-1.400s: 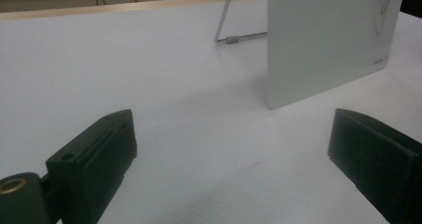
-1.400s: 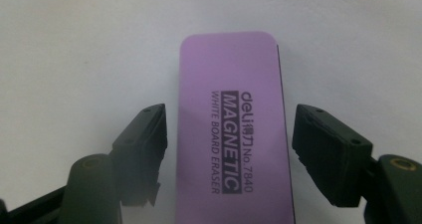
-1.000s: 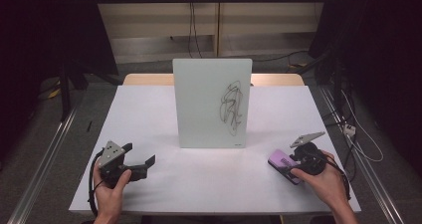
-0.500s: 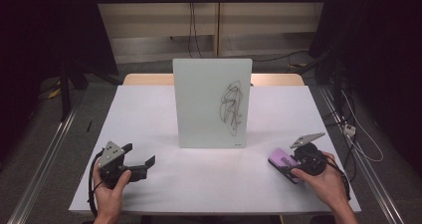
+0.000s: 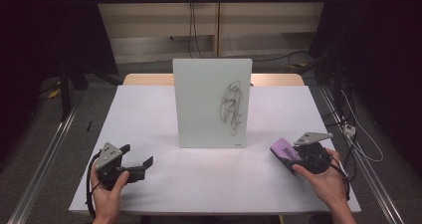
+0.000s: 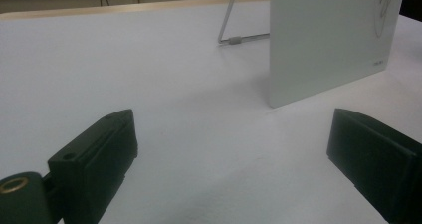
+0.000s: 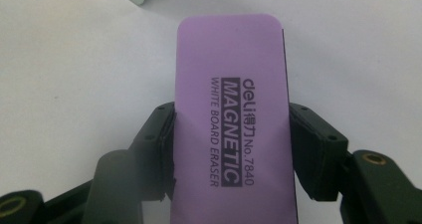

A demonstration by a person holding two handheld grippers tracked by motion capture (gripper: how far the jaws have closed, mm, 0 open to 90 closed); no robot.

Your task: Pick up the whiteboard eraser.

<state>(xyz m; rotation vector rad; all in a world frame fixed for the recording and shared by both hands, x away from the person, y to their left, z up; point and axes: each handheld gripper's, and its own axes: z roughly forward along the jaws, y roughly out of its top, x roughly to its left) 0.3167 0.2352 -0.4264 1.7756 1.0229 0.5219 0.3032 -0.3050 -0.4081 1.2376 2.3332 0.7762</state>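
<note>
A small whiteboard (image 5: 211,104) stands upright in the middle of the white table (image 5: 144,109), with a black scribble (image 5: 231,108) on its right half. A purple magnetic whiteboard eraser (image 7: 231,94) lies at the table's right front (image 5: 282,151). My right gripper (image 7: 231,149) is shut on it, with a black pad pressed against each long side; in the high view that gripper (image 5: 292,158) is in the person's right hand. My left gripper (image 5: 137,155) rests at the left front, open and holding nothing. Its jaws (image 6: 234,149) point toward the whiteboard (image 6: 328,40).
A wire stand (image 6: 239,32) props the whiteboard from behind. A wooden table edge (image 5: 144,78) shows beyond the white surface. Cables (image 5: 356,134) lie on the floor to the right, and metal rails (image 5: 45,159) run along both sides.
The right gripper has settled slightly lower over the purple eraser. The left hand and the whiteboard have stayed where they were.
</note>
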